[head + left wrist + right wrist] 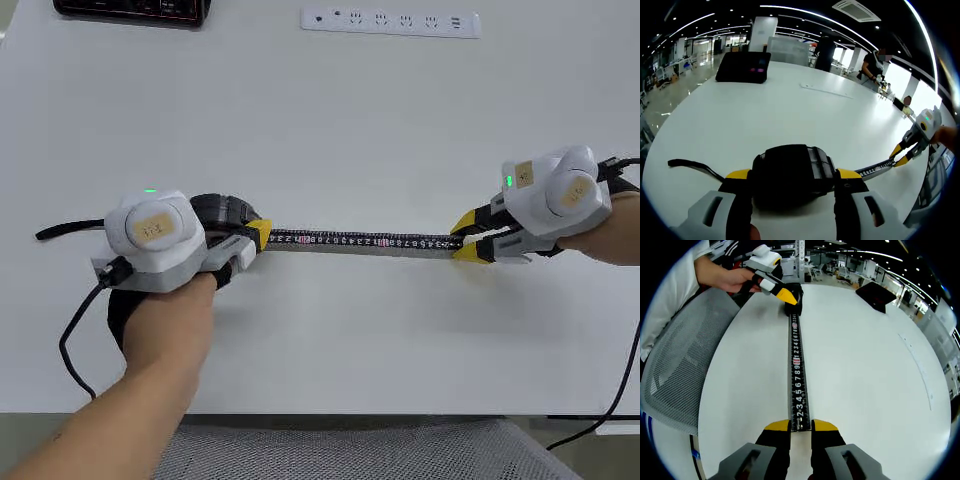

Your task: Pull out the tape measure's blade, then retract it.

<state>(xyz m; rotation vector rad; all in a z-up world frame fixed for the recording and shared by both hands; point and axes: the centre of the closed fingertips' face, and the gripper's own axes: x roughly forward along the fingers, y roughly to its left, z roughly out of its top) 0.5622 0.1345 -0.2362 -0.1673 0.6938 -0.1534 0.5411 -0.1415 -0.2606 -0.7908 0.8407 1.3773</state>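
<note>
left gripper [246,232]: jaws clamped on the black case of the tape measure [222,210], one yellow-tipped jaw on each side of the case, as the left gripper view confirms, where the case [790,172] sits squarely between the two jaws. right gripper [463,238]: jaws brought together on the free end of the blade [360,241]; in the right gripper view the blade [798,370] runs from between the yellow tips straight away to the case [794,292]. the blade is drawn out and spans the gap between the two grippers, lying low along the white table [330,130], numbered face up, digits legible. the case rests on the table at the person's left, the blade end at the right, the two well apart. the right gripper [903,151] also appears at the far end of the blade in the left gripper view. a black strap [65,230] trails from the case across the table to the left. the left hand [165,315] grips its tool from below, with a black cable [75,340] looping off it. farther out: a white power strip [390,22] at the far edge of the table, a dark device [130,8] at the far left corner, and a grey mesh chair [340,450] at the near edge.
</note>
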